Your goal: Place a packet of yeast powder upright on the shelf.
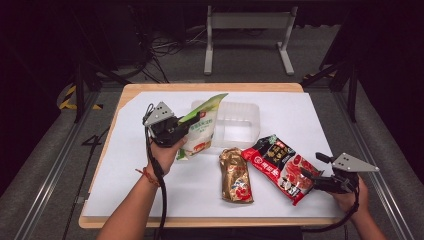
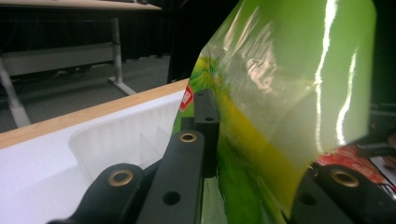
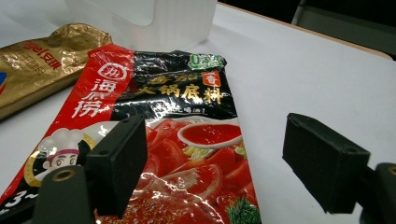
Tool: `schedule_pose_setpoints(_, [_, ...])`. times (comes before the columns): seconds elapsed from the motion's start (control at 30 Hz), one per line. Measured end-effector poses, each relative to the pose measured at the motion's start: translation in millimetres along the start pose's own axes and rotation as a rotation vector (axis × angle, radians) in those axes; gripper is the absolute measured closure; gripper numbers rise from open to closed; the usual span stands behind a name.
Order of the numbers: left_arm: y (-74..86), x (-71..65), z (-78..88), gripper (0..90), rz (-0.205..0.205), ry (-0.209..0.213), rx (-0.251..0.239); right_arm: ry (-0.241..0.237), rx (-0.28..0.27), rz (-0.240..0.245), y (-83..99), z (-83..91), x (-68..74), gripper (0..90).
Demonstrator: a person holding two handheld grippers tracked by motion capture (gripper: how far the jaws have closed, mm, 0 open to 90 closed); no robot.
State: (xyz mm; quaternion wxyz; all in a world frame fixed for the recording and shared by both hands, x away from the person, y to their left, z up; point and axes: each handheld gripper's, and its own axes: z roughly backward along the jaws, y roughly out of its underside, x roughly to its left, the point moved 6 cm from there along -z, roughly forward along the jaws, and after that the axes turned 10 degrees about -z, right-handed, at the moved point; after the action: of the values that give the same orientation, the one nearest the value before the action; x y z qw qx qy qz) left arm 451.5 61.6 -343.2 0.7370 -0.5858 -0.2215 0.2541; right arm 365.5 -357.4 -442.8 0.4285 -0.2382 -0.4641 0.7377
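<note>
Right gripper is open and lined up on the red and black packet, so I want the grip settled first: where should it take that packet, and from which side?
Take the red and black packet by its near short end, coming in low from the person's side. It lies flat on the white sheet with that end towards the open right gripper, and that sealed edge is thin enough for the jaws. The gold packet lies close on its left, so that side looks less free.

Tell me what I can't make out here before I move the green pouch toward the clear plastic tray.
- Clear plastic tray: near-left part hidden behind the glossy green and white pouch, high view.
- Left gripper: far jaw pad covered by the pouch, left gripper view.
- Gold foil packet: cut off by the left edge, right gripper view.
- Red and black sauce packet: small print unreadable, high view.
</note>
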Motion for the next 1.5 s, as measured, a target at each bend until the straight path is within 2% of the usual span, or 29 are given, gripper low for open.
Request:
schedule_pose_setpoints(0.13, [-2.3, 8.5, -9.7, 90.0, 0.016, -0.039, 0.003, -0.002, 0.001, 0.002, 0.1, -0.1, 0.4, 22.4])
schedule_pose_setpoints(0.3, [-6.1, 18.1, -19.4, 90.0, 0.039, -0.065, 0.000, -0.002, -0.002, 0.003, -0.5, 0.5, 0.9, 22.5])
schedule_pose_setpoints(0.4, [-7.5, 20.3, -25.1, 90.0, 0.018, -0.083, 0.014, -0.004, -0.001, 0.005, -0.5, 0.2, 1.2, 22.5])
schedule_pose_setpoints(0.43, [-7.8, 24.1, -29.4, 90.0, 0.034, -0.094, 0.008, -0.007, 0.001, 0.007, -0.2, 0.1, 1.8, 22.5])
schedule_pose_setpoints(0.53, [-6.9, 27.9, -33.9, 90.0, 0.037, -0.107, 0.018, -0.007, 0.001, 0.007, -0.2, 0.1, 1.8, 22.5])
schedule_pose_setpoints(0.6, [-7.7, 32.9, -41.1, 90.0, 0.064, -0.116, 0.010, -0.007, 0.000, 0.005, -0.4, 0.5, 1.6, 22.5])
schedule_pose_setpoints(0.83, [-13.8, 37.4, -56.0, 90.0, 0.059, -0.146, 0.021, -0.009, 0.005, 0.004, 0.3, 0.0, 1.8, 22.4])
schedule_pose_setpoints(0.9, [-14.8, 39.0, -60.9, 90.0, 0.047, -0.162, 0.026, -0.011, 0.004, -0.001, 0.3, 0.0, 1.7, 22.4])
schedule_pose_setpoints(1.07, [-18.8, 45.6, -75.9, 90.0, 0.063, -0.172, 0.028, -0.013, 0.001, -0.002, 0.3, 1.1, 1.5, 22.4])
schedule_pose_setpoints(1.13, [-20.4, 48.7, -81.2, 90.0, 0.051, -0.190, 0.032, -0.013, 0.000, -0.006, 0.6, 1.2, 0.7, 22.4])
schedule_pose_setpoints(1.17, [-20.5, 50.2, -83.4, 90.0, 0.062, -0.193, 0.034, -0.014, 0.000, -0.006, 0.6, 1.3, 0.7, 22.4])
schedule_pose_setpoints(1.33, [-23.9, 55.9, -89.8, 90.0, 0.065, -0.218, 0.030, -0.017, -0.001, -0.004, 0.7, 2.1, 0.7, 22.4])
schedule_pose_setpoints(1.5, [-27.7, 61.0, -97.4, 90.0, 0.072, -0.226, 0.025, -0.014, 0.002, -0.006, 1.3, 1.8, -0.1, 22.4])
